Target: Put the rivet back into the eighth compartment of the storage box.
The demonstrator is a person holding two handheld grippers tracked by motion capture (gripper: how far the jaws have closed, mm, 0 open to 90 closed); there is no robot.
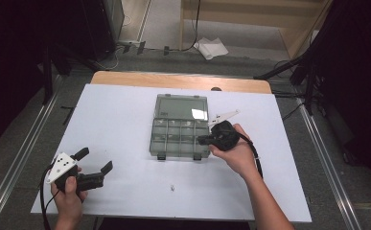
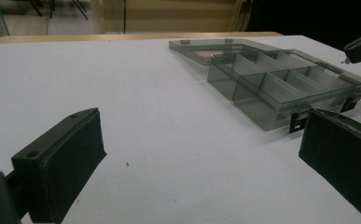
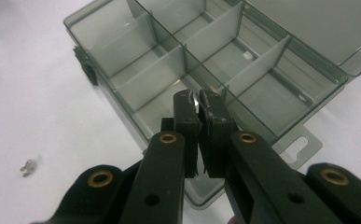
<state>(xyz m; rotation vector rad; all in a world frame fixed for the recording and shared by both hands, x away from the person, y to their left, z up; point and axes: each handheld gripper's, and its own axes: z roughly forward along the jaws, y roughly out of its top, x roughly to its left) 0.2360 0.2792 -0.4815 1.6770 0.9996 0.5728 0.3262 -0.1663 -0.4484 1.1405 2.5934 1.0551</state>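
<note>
while its lid lies open rearward, compartment box (image 1: 179,136), latches toward person, right hand-held gripper (image 1: 203,140) pinched above

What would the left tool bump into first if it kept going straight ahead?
Probably the organizer box: the left tool stands open, pointing across bare white table toward its near corner. Depth is hard to judge.

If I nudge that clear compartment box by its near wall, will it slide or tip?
The compartment box will probably slide: it sits low and flat on the smooth white table. It looks like thin, stiff plastic with empty-looking compartments, so likely light. The open lid lying flat behind makes tipping unlikely.
</note>
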